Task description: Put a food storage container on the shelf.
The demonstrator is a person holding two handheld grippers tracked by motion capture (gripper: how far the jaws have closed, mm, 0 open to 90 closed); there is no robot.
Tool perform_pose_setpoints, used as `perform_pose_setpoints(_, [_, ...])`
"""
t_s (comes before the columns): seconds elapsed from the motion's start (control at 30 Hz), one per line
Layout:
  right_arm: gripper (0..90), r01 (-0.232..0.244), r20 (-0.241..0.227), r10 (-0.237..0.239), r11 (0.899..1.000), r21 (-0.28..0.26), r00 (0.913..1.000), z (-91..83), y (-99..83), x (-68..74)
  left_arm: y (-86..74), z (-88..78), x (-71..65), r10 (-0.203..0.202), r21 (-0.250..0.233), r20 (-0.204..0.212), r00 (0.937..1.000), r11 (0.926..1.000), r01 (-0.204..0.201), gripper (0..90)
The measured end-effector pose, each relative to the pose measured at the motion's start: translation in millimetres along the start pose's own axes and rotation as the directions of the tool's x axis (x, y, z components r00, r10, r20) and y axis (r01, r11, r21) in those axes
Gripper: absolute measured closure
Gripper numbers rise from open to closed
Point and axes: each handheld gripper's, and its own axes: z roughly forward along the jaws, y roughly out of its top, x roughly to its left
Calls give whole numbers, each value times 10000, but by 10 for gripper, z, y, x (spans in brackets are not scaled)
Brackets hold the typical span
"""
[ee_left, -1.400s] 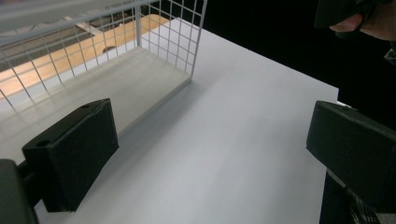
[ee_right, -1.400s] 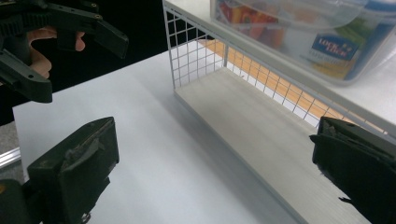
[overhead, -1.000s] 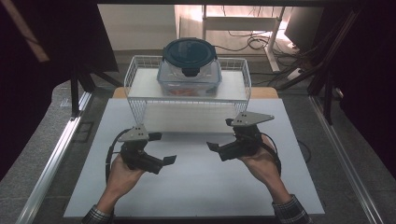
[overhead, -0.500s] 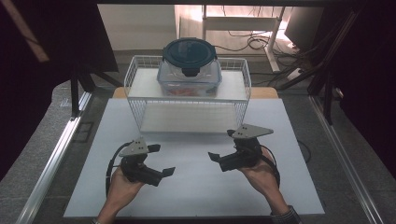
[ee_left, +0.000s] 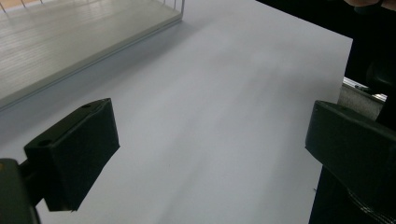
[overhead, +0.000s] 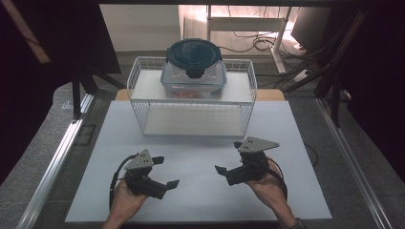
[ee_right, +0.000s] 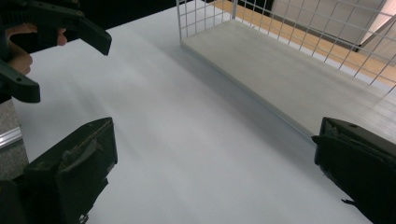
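Observation:
A white wire rack (overhead: 191,119) stands at the back of the white sheet (overhead: 200,191). On its upper shelf rests a clear lidded container (overhead: 193,67) with a dark round lid. My left gripper (overhead: 168,171) hovers over the near left of the sheet, open, with nothing between its fingers. My right gripper (overhead: 227,156) is at the near right, also open and holding nothing. Both point inward at each other. In the left gripper view its jaws stand wide apart (ee_left: 212,140) over bare sheet. The right gripper view shows the same (ee_right: 215,158), with the rack's lower shelf (ee_right: 289,79) ahead.
The sheet lies on a grey table with a metal rail (overhead: 57,157) along its left side. A wooden board (overhead: 272,94) shows under the rack's back. Dark stands and cables (overhead: 267,45) lie beyond the table. The left gripper (ee_right: 56,28) shows far off in the right gripper view.
Both hands have drawn back toward the table's near edge, away from the rack. Both grippers stay open.

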Motion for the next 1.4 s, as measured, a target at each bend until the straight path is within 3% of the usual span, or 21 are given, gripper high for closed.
perform_pose_setpoints(0.57, [0,-169,93,167,9996,242,9998,-127,-347,51,-265,-82,-22,-133,174,-409,9991,9998,140,25])
perform_pose_setpoints(0.9, [0,-682,366,679,9976,73,9970,-266,-594,-14,-462,-219,30,-415,189,-872,9953,9989,433,25])
perform_pose_setpoints(1.3, [0,-1007,1047,963,9942,373,9898,-325,-944,-70,-715,-286,79,-665,768,-1312,9891,9941,770,25])
perform_pose_setpoints(1.4, [0,-1197,1009,1138,9913,540,9884,-321,-1044,-74,-775,-258,95,-820,917,-1412,9866,9912,955,25])
